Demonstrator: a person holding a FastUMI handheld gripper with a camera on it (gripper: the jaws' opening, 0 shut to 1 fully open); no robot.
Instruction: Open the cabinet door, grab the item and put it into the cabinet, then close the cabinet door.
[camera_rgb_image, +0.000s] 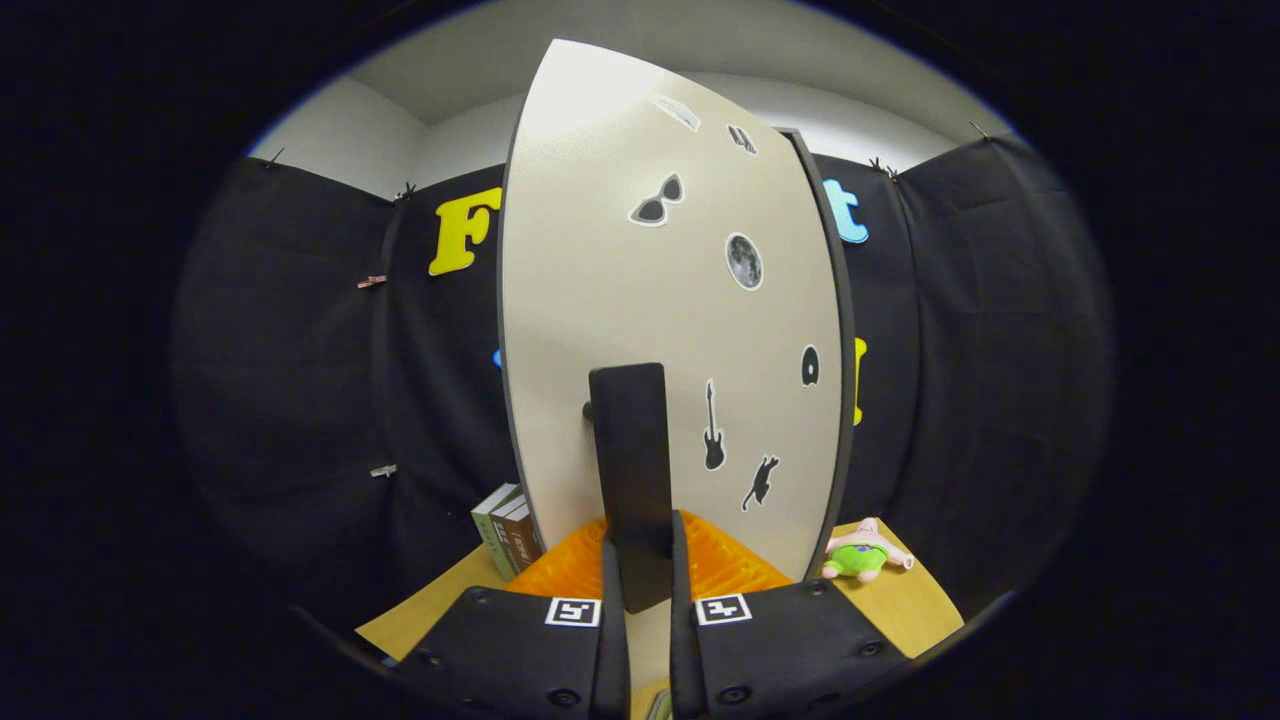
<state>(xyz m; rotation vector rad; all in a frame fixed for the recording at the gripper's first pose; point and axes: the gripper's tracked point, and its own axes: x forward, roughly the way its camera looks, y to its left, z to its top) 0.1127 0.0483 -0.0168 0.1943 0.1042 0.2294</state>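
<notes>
The gripper (640, 590) has its two fingers drawn close together on either side of the tall, flat black handle (632, 470) of the cabinet door, and both look pressed against the handle's lower end, one on each face. The handle stands upright between them and rises well above the fingertips.

The handle is fixed to the pale grey, dark-edged cabinet door (660, 300), which stands just beyond the fingers, with only its outer face in sight. Whether the door is shut or ajar cannot be told, and nothing of the cabinet's inside is visible, so its contents cannot be told either. The door's face carries small stickers: sunglasses, a moon, a guitar, a leaping cat and a few others higher up.

At the foot of the door, on both sides of the handle, lies a ridged orange plastic surface (720, 565), its shape unclear. It rests on a light wooden tabletop (900, 605).

To the right of the door's lower corner, on the tabletop, lies the pink and green plush toy (862, 553), apart from the door and outside the cabinet. To the left of the door's lower corner stand a few upright books (508, 540), leaning slightly, close beside the door's edge
</notes>
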